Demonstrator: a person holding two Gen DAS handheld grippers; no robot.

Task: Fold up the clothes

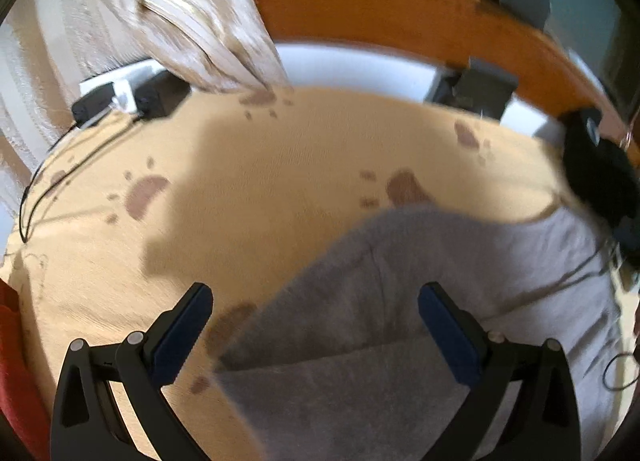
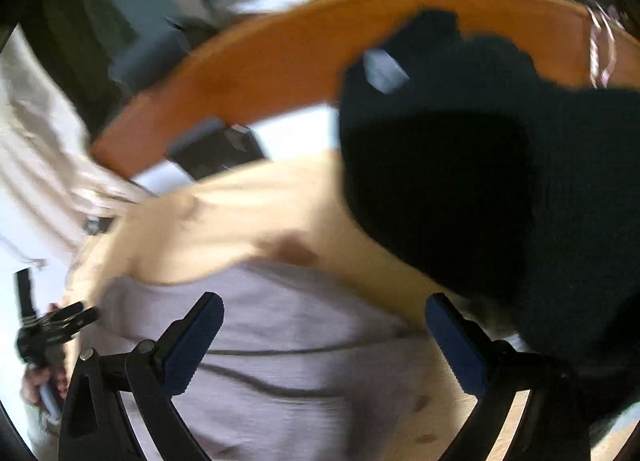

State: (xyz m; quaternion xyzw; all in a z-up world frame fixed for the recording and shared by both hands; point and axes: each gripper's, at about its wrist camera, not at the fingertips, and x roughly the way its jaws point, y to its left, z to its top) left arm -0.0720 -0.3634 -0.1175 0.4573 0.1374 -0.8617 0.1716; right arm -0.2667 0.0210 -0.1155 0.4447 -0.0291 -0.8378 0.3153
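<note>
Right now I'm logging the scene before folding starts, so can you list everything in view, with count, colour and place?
Bedspread: one, pale yellow with brown paw prints, covering the bed.
Grey garment: one, light grey, lying flat on the bedspread under both claws.
Black garment: one, black, heaped at the right edge of the bed.
Bed frame: one, orange wood, along the far side.
Curtain: one, beige, hanging at far left.
Power strip: one, white with black plugs, at the far left corner.
Left claw: open, above the grey garment.
Right claw: open, above the grey garment.
</note>
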